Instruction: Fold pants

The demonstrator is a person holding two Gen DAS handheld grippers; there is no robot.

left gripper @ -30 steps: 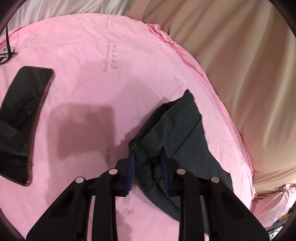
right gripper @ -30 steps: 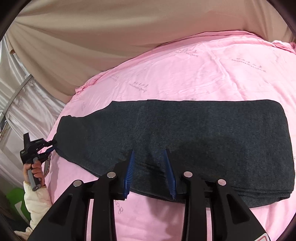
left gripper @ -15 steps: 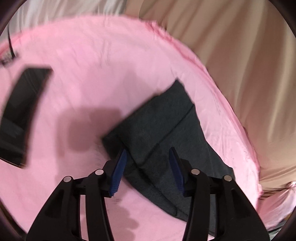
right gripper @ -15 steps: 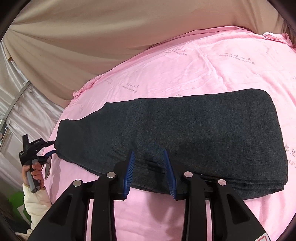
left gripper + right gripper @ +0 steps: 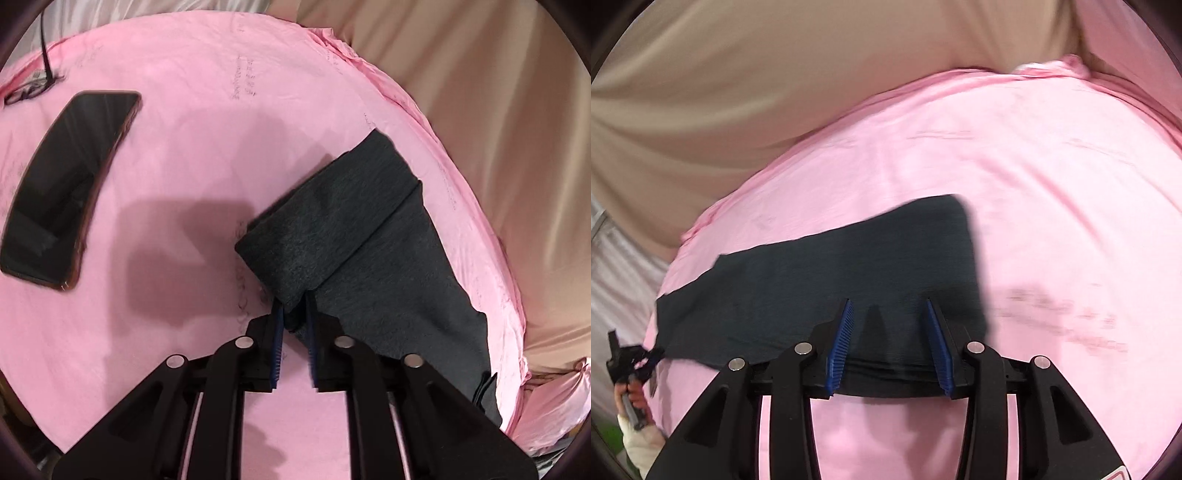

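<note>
Dark grey pants (image 5: 373, 251) lie folded lengthwise on the pink sheet (image 5: 184, 155). In the left wrist view my left gripper (image 5: 294, 314) is shut on the near corner of the pants' end and holds it bunched. In the right wrist view the pants (image 5: 849, 280) stretch from the left edge to the middle. My right gripper (image 5: 888, 317) is open, its blue pads (image 5: 842, 343) astride the near edge of the cloth. The left gripper also shows far left in the right wrist view (image 5: 646, 363), at the pants' end.
A black phone (image 5: 66, 184) lies on the sheet at the left, with a black cable (image 5: 44, 62) at the top left. Beige curtain (image 5: 738, 92) hangs beyond the sheet's far edge. A pink bundle (image 5: 554, 398) sits at the lower right.
My left gripper opened, then shut again on the pants' end. My right gripper opened wider and moved right along the near edge; the pants' right end now sits near the middle.
</note>
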